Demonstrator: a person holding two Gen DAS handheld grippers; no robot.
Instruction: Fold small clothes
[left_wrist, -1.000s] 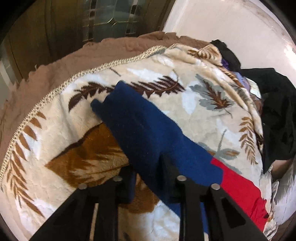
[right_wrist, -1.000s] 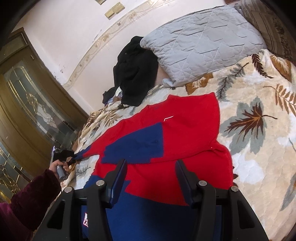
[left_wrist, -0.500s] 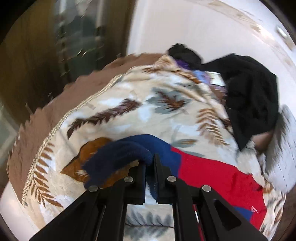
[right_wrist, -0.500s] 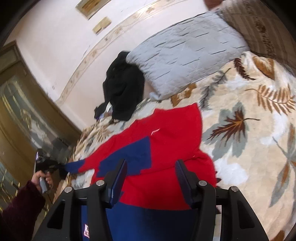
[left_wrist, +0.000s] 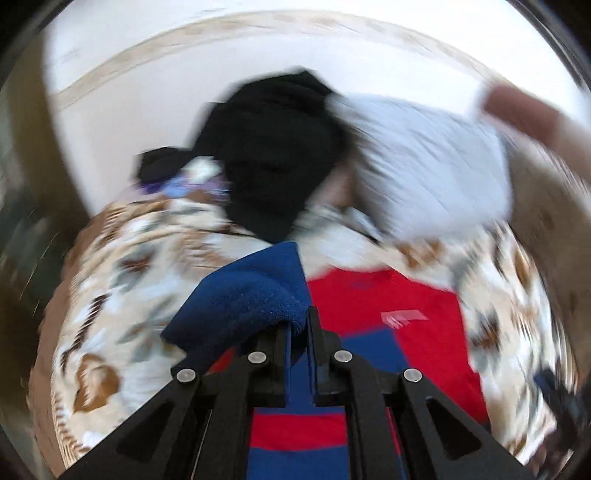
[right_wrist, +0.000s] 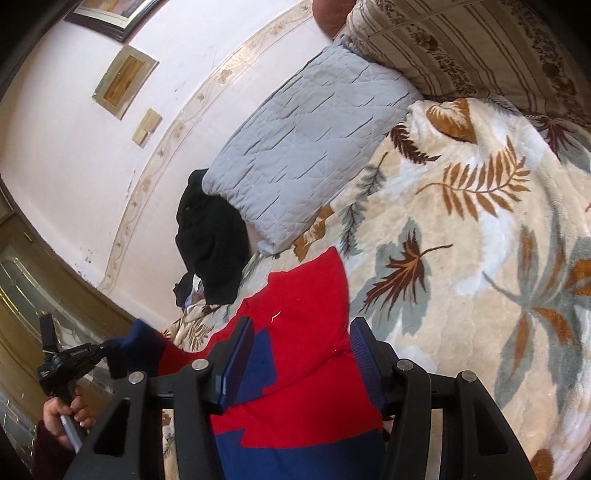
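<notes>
- leaf-patterned blanket (right_wrist: 461, 229) covered the bed, a grey pillow (right_wrist: 306, 147) and black garment (right_wrist: 210, 243) toward the upper left of the right wrist frame.
- red and blue sweater (right_wrist: 306, 354) lay at bottom centre.
- left gripper (left_wrist: 298, 332) was clamped on its blue sleeve (left_wrist: 240, 302), lifted off the blanket.
- right gripper (right_wrist: 301, 358) hung over the sweater, fingers apart, gripping nothing.

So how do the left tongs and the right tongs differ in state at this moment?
The left tongs are shut on the blue sleeve, lifted off the leaf-print blanket; the right tongs stand open, gripping nothing. The left wrist view is smeared with motion blur; the right wrist view is sharp. The left tongs work at the sweater's end; the right tongs hover over the red body. Both are black two-finger tongs pointing at the same red and blue sweater.
</notes>
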